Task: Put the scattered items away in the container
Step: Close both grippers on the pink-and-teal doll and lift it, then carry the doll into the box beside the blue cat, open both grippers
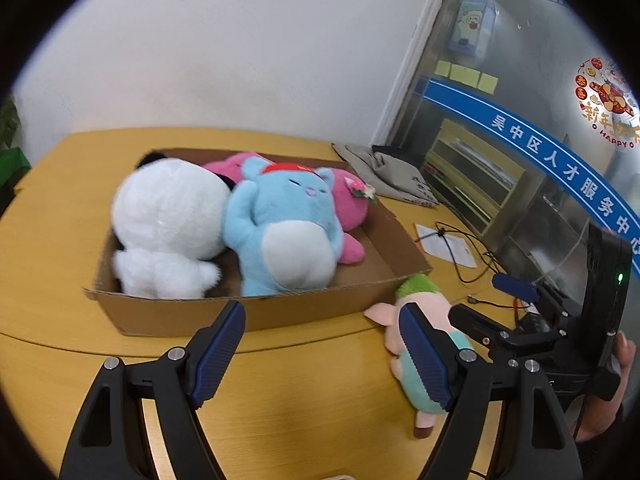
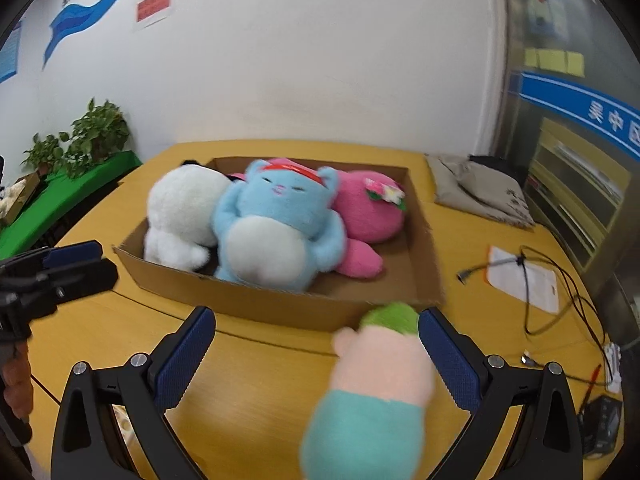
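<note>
A shallow cardboard box (image 1: 256, 314) (image 2: 256, 300) on the yellow table holds a white plush (image 1: 168, 224) (image 2: 180, 216), a blue cat plush (image 1: 284, 232) (image 2: 276, 228) and a pink plush (image 1: 352, 208) (image 2: 368, 212). A small pink pig plush with green hair and a teal body (image 1: 424, 312) (image 2: 372, 392) lies on the table outside the box's near right corner. My left gripper (image 1: 320, 344) is open and empty in front of the box. My right gripper (image 2: 316, 344) is open, with the pig plush between its fingers, close to the right one.
A grey cloth bag (image 1: 392, 176) (image 2: 480, 192) lies at the table's far right. A paper sheet (image 2: 524, 276) and black cables (image 2: 560, 300) lie to the right. Potted plants (image 2: 80, 140) stand on a green surface to the left. The wall is behind the table.
</note>
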Motion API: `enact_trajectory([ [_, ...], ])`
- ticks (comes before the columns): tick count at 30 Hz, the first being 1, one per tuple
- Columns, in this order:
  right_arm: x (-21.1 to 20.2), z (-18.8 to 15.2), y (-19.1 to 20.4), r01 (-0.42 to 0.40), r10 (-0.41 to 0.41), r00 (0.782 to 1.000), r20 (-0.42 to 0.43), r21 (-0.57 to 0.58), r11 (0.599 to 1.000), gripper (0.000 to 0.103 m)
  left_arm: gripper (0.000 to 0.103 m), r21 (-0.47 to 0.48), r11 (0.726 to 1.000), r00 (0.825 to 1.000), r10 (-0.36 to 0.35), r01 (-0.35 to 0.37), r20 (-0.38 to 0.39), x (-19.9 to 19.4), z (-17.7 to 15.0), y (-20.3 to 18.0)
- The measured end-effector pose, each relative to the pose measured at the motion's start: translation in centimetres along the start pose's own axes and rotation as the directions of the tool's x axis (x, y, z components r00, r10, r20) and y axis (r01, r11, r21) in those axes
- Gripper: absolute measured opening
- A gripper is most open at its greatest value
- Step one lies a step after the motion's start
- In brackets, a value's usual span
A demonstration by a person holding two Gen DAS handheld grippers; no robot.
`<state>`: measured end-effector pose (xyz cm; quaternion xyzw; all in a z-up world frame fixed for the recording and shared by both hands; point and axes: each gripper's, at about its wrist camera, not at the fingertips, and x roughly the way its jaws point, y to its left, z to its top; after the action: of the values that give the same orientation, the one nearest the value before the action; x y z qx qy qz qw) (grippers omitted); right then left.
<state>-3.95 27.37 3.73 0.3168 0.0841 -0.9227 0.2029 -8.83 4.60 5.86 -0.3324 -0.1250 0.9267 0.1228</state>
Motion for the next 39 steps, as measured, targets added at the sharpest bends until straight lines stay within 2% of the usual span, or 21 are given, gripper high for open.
enact_trajectory([
  [5, 0.7, -3.5, -4.2, 0.027, -0.019, 0.996, -0.083, 0.089, 0.996, 0.103, 0.079, 0.013, 0.994, 0.99, -0.104, 0.106, -0.091, 4.4, 0.3, -2.5],
  [10, 4.0, -7.2, -4.4, 0.001, 0.023, 0.977, -0.21, 0.116, 0.993, 0.103, 0.079, 0.025, 0.987, 0.973, -0.152, 0.158, -0.171, 9.4, 0.8, -4.9],
  [14, 5.0, -8.7, -4.4, -0.055, 0.087, 0.968, -0.234, 0.139, 0.989, 0.103, 0.079, 0.006, 0.982, 0.952, -0.182, 0.189, -0.247, 13.3, 1.0, -6.1],
  [18, 4.9, -9.3, -5.0, -0.08, 0.113, 0.969, -0.219, 0.154, 0.985, 0.103, 0.079, -0.02, 0.979, 0.938, -0.199, 0.202, -0.283, 15.9, 1.0, -7.0],
  [20, 5.0, -9.5, -5.2, -0.094, 0.127, 0.967, -0.219, 0.154, 0.984, 0.101, 0.079, -0.046, 0.972, 0.923, -0.232, 0.229, -0.307, 17.0, 0.8, -7.4],
  [23, 5.0, -9.8, -4.7, -0.117, 0.143, 0.963, -0.226, 0.125, 0.985, 0.095, 0.079, -0.077, 0.95, 0.885, -0.312, 0.304, -0.345, 18.3, 0.3, -8.3],
  [26, 4.7, -10.0, -4.5, -0.118, 0.142, 0.966, -0.216, 0.119, 0.986, 0.09, 0.079, -0.056, 0.956, 0.887, -0.29, 0.289, -0.359, 19.0, 0.1, -8.9],
  [28, 4.6, -10.0, -4.7, -0.129, 0.155, 0.965, -0.21, 0.131, 0.983, 0.087, 0.077, -0.091, 0.949, 0.875, -0.313, 0.301, -0.368, 19.3, 0.1, -8.5],
  [29, 4.6, -9.9, -4.8, -0.134, 0.159, 0.965, -0.208, 0.131, 0.982, 0.085, 0.075, -0.105, 0.946, 0.87, -0.323, 0.307, -0.372, 19.4, 0.2, -8.4],
  [30, 4.4, -9.9, -4.6, -0.136, 0.159, 0.966, -0.204, 0.123, 0.983, 0.084, 0.067, -0.106, 0.945, 0.867, -0.326, 0.309, -0.378, 19.2, 0.3, -8.4],
  [33, 3.7, -9.9, -4.0, -0.128, 0.143, 0.972, -0.189, 0.089, 0.988, 0.081, 0.06, -0.086, 0.945, 0.861, -0.324, 0.317, -0.392, 18.4, 0.6, -8.7],
  [36, 2.7, -9.4, -4.0, -0.146, 0.159, 0.974, -0.158, 0.095, 0.985, 0.079, 0.058, -0.054, 0.944, 0.869, -0.322, 0.326, -0.376, 16.8, 1.6, -9.2],
  [39, 0.7, -7.8, -3.6, -0.152, 0.158, 0.983, -0.096, 0.064, 0.986, 0.079, 0.057, -0.004, 0.939, 0.889, -0.328, 0.345, -0.318, 13.8, 4.1, -10.2],
])
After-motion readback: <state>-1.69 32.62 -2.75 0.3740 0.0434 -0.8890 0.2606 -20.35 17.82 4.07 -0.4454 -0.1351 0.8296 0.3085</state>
